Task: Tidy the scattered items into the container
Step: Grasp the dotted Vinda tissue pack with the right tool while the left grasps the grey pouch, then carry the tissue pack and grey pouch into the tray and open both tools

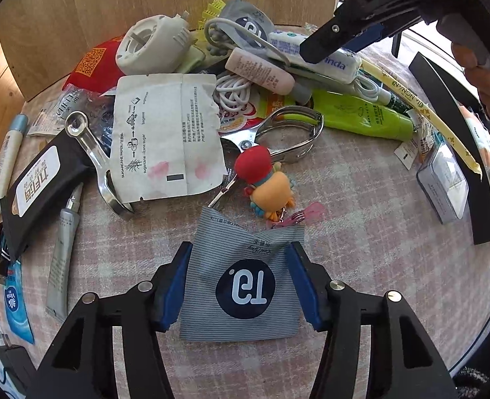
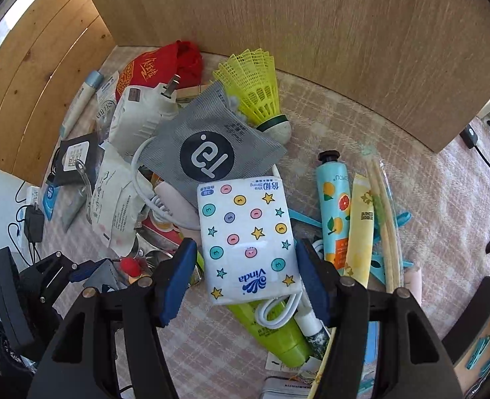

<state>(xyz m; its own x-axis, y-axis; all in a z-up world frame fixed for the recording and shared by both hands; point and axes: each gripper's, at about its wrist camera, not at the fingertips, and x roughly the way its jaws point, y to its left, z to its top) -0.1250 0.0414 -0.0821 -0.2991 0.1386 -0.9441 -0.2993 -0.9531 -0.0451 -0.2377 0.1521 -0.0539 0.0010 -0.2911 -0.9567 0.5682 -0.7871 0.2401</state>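
Two pick-ups are in hand. The left gripper (image 1: 240, 284) points steeply down with its blue pads against both side edges of a grey pinstriped foil sachet with a dark round logo (image 1: 241, 282), which lies on the pink checked tablecloth (image 1: 361, 232) in open space, clear of the heap; the sachet's top edge is buckling, so I judge the pinch is on. The right gripper (image 2: 245, 279) hovers wide over a white tissue pack printed with stars and dots (image 2: 248, 236) on top of the pile, pads apart from it. The black-walled container (image 1: 451, 139) stands at the cloth's right edge. Next, the left should lift and carry across to it; the right needs to drop and close squarely.
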